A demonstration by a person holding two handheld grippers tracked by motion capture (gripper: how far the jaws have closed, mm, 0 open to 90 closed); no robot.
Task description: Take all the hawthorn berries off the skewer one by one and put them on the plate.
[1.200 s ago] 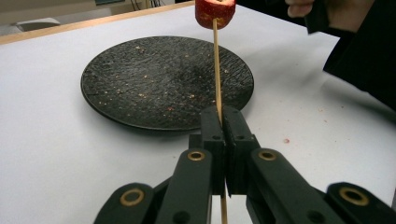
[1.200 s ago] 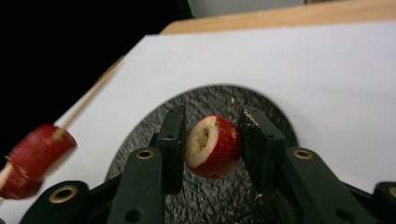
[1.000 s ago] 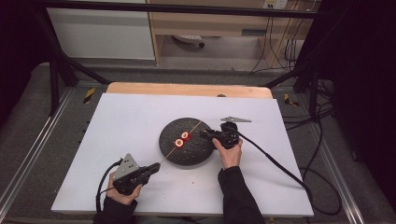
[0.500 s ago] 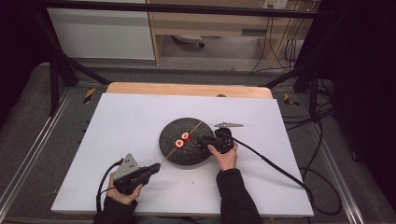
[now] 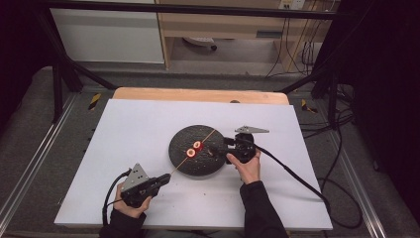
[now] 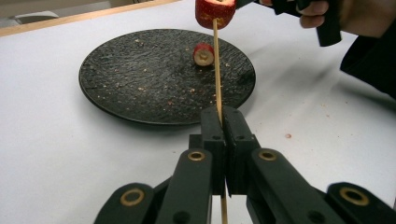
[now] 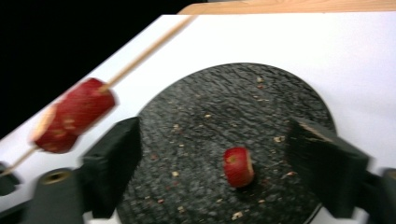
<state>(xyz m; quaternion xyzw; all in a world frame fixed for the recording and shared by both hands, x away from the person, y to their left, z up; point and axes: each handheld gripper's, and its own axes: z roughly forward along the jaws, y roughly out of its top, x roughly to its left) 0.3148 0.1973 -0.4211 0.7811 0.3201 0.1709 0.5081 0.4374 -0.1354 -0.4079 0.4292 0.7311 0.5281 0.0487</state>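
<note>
High view showed a black plate [image 5: 198,166] holding one red fruit piece [image 5: 190,152]; another [image 6: 215,11], partly cropped, rode the skewer [image 6: 217,70] clamped by the left gripper [image 6: 225,122]. Right gripper [image 7: 219,172] gaped empty.

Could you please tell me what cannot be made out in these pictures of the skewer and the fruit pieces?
- Skewer: its near end is hidden between the shut left gripper jaws, left gripper view.
- Skewered fruit piece: motion-blurred, right gripper view; cut off by the top edge, left gripper view.
- Loose fruit piece on the plate: too small in the high view to identify.
</note>
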